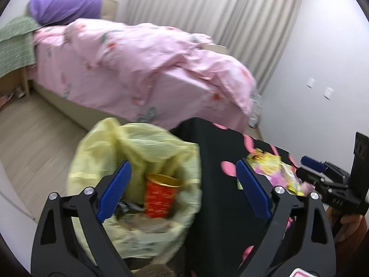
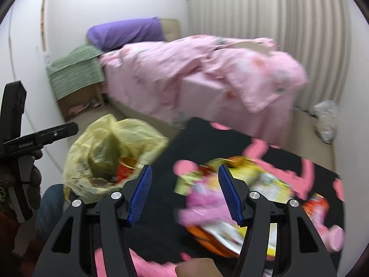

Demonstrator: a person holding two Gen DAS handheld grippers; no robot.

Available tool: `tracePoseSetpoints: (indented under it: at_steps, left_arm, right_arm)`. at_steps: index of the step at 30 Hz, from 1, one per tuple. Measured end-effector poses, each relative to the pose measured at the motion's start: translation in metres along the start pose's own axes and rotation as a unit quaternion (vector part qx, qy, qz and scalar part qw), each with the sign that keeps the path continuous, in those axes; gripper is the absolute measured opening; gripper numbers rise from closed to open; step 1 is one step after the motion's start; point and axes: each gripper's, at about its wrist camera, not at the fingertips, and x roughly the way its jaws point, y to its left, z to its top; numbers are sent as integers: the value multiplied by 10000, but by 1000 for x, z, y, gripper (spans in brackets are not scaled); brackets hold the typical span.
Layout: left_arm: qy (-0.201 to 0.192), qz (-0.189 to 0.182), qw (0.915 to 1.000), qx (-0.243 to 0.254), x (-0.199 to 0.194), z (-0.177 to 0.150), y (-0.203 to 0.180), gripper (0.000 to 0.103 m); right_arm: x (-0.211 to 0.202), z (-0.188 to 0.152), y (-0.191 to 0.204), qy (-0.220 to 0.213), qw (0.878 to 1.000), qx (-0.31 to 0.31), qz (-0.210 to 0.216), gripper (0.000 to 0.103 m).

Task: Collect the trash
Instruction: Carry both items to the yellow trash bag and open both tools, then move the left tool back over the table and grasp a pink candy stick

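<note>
Left two-finger gripper with blue ribbed pads [image 1: 183, 189], jaws spread wide and holding nothing, poised above the open mouth of the pale yellow plastic trash bag [image 1: 138, 152]. Inside the bag: red cylindrical paper cup with a gold rim [image 1: 160, 195], upright, among dark wrappers and crumpled paper. Bag standing on the light wood-look floor [image 1: 34, 138], touching the left side of the black cloth-covered table with pink shapes [image 1: 214, 184].

Right two-finger gripper with blue ribbed pads [image 2: 185, 194], jaws likewise spread and gripping nothing, held over the table top [image 2: 161, 184]. Beneath and just beyond the right finger: heap of crumpled snack wrappers in yellow, pink, white and orange [image 2: 230, 198], lying on the cloth; blurred, single pieces not separable. Small orange packet [image 2: 317, 205] to the right of the heap, also on the cloth. Same heap visible in the left wrist view beside the right finger, at the table's far right [image 1: 274, 170], with the right gripper seen from the side next to it.

Background: bed with a rumpled pink floral duvet [image 2: 207, 76], purple pillow [image 2: 125, 32] at its head, green striped cloth [image 2: 73, 67] over a cardboard box, pleated pale curtains [image 1: 219, 7], crumpled white plastic bag [image 2: 326, 120] on the floor near the curtain.
</note>
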Motion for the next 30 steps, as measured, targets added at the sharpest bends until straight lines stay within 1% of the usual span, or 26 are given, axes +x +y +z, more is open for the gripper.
tracePoseSetpoints:
  at_steps: [2,4,6,7,11,12,15,17,22,27,30]
  left_arm:
    - [31,-126,9998,165,5,-1,-17,92]
    - [91,-435,9984,341,12,-4,-39,94]
    - [263,-741,9959,438,22,-7,-59,94]
    - [357,-806,9948,503,27,-10,-69,94]
    - [502,-856,9919,790,42,-18,-101,94]
    - [488,-879,9911,877,44,-19,-109,94]
    - [396,-906,9884,1149,46,-22,-129,94]
    - [409,-986,9858,1294,50,-25,-140,93]
    - [806,-1096,9798,1467,72,-31,-156,86]
    - [864,-1148,9801,1366,80,-33,-159,83]
    - [916,-1309,9770,1414,85,-29,-173,80]
  right_arm:
    - [-19,-9,-22,-102,9995,168,-256,57]
    - [-34,-21,-43,-120,9985,326,-435,57]
    - [-45,-31,-60,-124,9973,436,-584,57]
    - [-51,-38,-69,-135,9963,491,-697,57]
    - [-70,-58,-96,-172,9912,660,-1131,57]
    - [-77,-63,-105,-189,9889,730,-1277,57]
    - [-90,-77,-125,-192,9836,923,-1540,57]
    - [-93,-83,-136,-178,9814,1032,-1606,57]
    - [-93,-96,-152,-99,9776,1238,-1701,57]
    - [-84,-101,-152,3,9782,1196,-1699,57]
    - [-75,-110,-155,106,9762,1231,-1784,57]
